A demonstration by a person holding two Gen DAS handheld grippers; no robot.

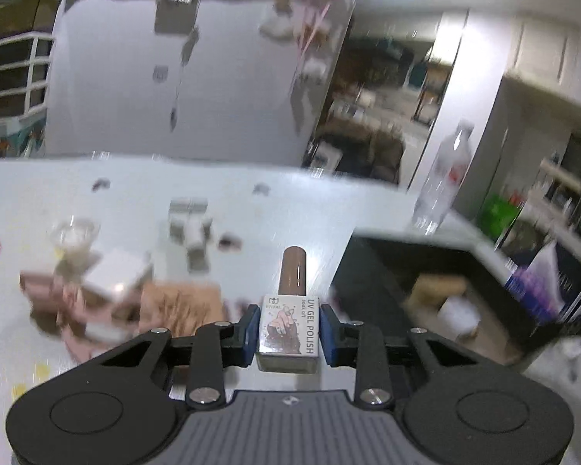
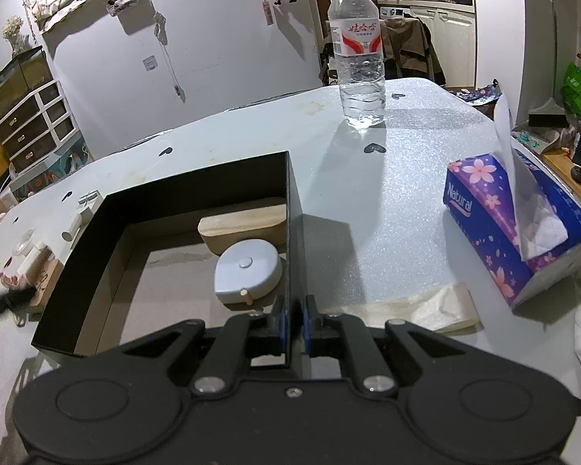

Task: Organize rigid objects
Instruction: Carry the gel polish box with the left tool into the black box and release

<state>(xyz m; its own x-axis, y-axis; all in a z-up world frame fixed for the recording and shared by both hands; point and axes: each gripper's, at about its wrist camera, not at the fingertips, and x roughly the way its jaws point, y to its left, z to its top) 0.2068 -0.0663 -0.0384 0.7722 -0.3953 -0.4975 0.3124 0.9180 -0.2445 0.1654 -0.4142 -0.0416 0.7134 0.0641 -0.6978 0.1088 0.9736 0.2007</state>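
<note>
My left gripper [image 1: 289, 329] is shut on a gel polish bottle [image 1: 290, 323] with a brown cap, held above the table, left of the black box [image 1: 372, 283]. The left wrist view is blurred. My right gripper [image 2: 293, 323] is shut on the right wall of the black box [image 2: 288, 232]. Inside the box lie a wooden block [image 2: 244, 223] and a pale blue tape measure [image 2: 248, 267]. A dark tip of something enters at the left edge of the right wrist view [image 2: 7, 300].
A water bottle [image 2: 358, 50] stands at the table's far side. A purple tissue box [image 2: 515, 217] sits at right, a folded tissue [image 2: 426, 308] beside the box. Left of the box are small white items [image 2: 77, 221], a white box [image 1: 120, 271] and pink-brown cloth [image 1: 73, 310].
</note>
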